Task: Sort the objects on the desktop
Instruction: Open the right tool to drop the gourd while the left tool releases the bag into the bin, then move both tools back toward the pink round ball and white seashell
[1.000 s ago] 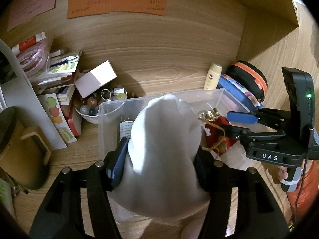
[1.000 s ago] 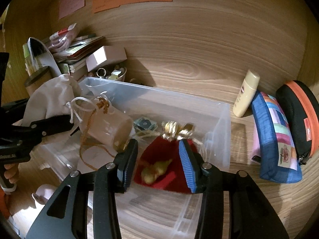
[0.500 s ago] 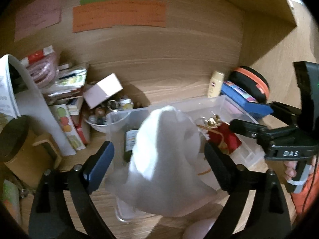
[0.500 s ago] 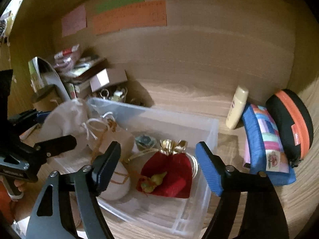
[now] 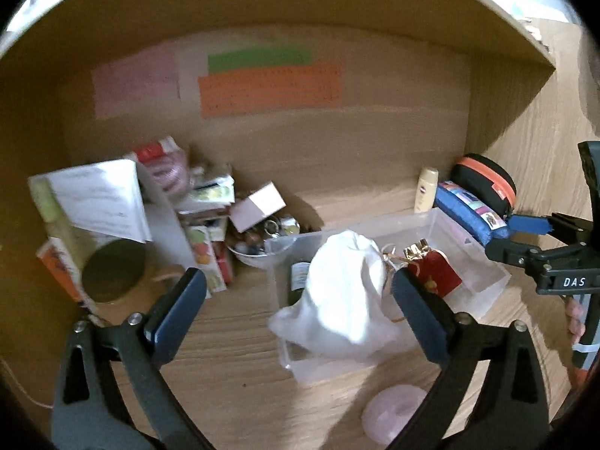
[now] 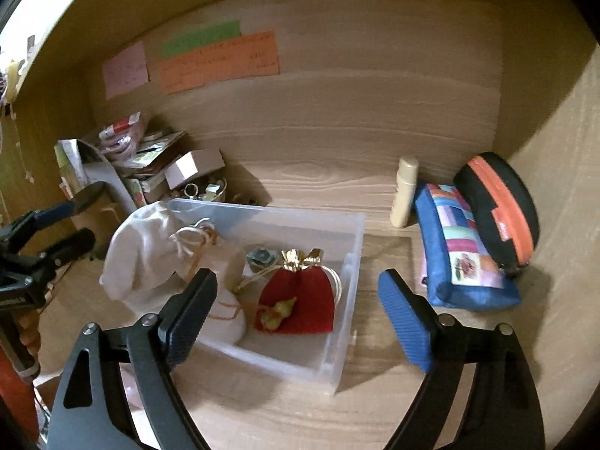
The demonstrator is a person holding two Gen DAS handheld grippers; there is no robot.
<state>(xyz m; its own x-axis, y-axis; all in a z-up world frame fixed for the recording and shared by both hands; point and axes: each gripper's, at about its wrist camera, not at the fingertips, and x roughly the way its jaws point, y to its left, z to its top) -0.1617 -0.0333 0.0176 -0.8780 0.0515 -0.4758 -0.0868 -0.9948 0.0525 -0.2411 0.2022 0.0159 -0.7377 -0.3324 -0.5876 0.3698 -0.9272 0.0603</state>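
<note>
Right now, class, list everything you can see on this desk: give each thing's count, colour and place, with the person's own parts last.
storage bin: one, clear plastic, desk centre
red pouch: one, red with gold top, inside bin
white cloth bag: one, white, draped over the bin's left end
drawstring pouch: one, cream, inside bin beside the red pouch
lotion bottle: one, cream, upright right of the bin
pencil case: one, blue patchwork, right of bin
zip case: one, black with orange zip, far right
small box: one, pale pink, on the left pile
bowl of trinkets: one, white, behind bin
paper notes: three, pink, green, orange, back wall
left gripper: black, jaws opening, nothing pressed
right gripper: black, blue pads, jaws opening, nothing pressed
</note>
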